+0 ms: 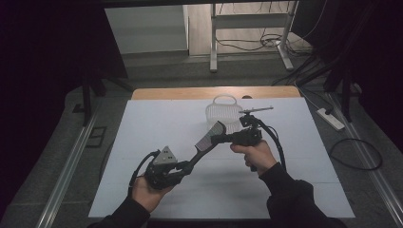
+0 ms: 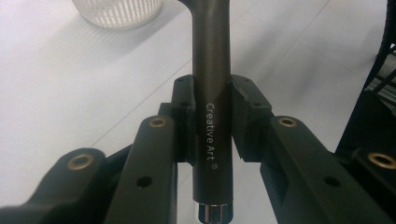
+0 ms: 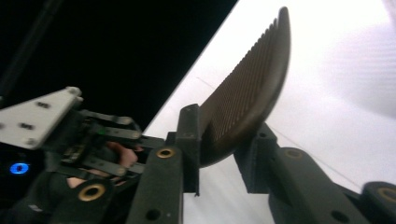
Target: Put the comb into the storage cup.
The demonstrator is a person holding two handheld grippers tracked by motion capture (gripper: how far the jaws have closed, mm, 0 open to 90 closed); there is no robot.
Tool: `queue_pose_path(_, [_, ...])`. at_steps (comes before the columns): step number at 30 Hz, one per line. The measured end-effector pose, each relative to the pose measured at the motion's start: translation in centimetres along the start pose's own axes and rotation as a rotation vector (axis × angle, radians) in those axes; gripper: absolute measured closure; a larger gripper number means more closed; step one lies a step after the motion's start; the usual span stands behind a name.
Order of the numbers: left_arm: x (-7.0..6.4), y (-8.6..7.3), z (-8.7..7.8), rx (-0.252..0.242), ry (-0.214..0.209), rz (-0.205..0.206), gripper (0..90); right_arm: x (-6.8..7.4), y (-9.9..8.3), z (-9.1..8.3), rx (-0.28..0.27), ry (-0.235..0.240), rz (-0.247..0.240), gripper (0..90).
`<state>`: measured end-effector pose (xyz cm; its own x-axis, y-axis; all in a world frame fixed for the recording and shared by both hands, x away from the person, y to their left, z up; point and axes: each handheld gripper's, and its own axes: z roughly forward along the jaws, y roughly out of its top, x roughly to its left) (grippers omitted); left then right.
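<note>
The left gripper [image 2: 211, 116] is clamping the dark handle [image 2: 211, 93] of a comb [image 1: 207, 138], its jaws pressing both sides of the shaft printed "Creative Art". From there the comb is rising up and ahead toward the right gripper [image 3: 224, 135], whose jaws are closing around the toothed head [image 3: 247, 88], one pad touching the near face, the other sitting just behind the back edge. In the high view the comb is bridging the left gripper [image 1: 183, 167] and the right gripper [image 1: 219, 138] above the white table [image 1: 142, 142]. Just beyond the right gripper, a white slatted basket [image 1: 223, 114] is standing on the table.
</note>
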<state>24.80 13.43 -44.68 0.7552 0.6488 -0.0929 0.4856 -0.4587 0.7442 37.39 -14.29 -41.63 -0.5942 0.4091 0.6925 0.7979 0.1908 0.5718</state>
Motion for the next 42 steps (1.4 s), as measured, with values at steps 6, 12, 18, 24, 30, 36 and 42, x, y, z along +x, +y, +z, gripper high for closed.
queue_pose_path(6, [0.2,0.0,1.1,0.05,0.009,0.021,71.9,-0.3,-0.3,0.1,-0.008,0.097,0.06,83.3])
queue_pose_path(12, [0.7,0.1,1.1,0.029,-0.006,-0.011,69.1,-0.1,-0.3,0.0,-0.027,0.096,0.024,83.6])
queue_pose_path(18, [1.0,-0.1,1.2,0.022,0.003,-0.019,55.5,0.2,-0.4,0.0,-0.029,0.085,0.0,83.6])
queue_pose_path(24, [1.0,-0.2,1.4,0.027,0.008,-0.025,42.1,0.4,-0.5,-0.2,-0.039,0.063,-0.043,83.5])
queue_pose_path(30, [1.4,-0.3,1.5,0.028,-0.019,-0.035,29.0,0.6,-0.5,-0.4,-0.041,0.048,-0.064,83.5])
queue_pose_path(36, [1.9,-0.6,1.5,0.047,-0.03,-0.086,14.1,0.7,-0.5,-0.7,-0.051,0.021,-0.106,83.5])
queue_pose_path(42, [2.8,-0.9,0.7,0.024,-0.044,-0.144,7.1,1.0,-0.4,-1.2,-0.065,-0.006,-0.138,83.5])
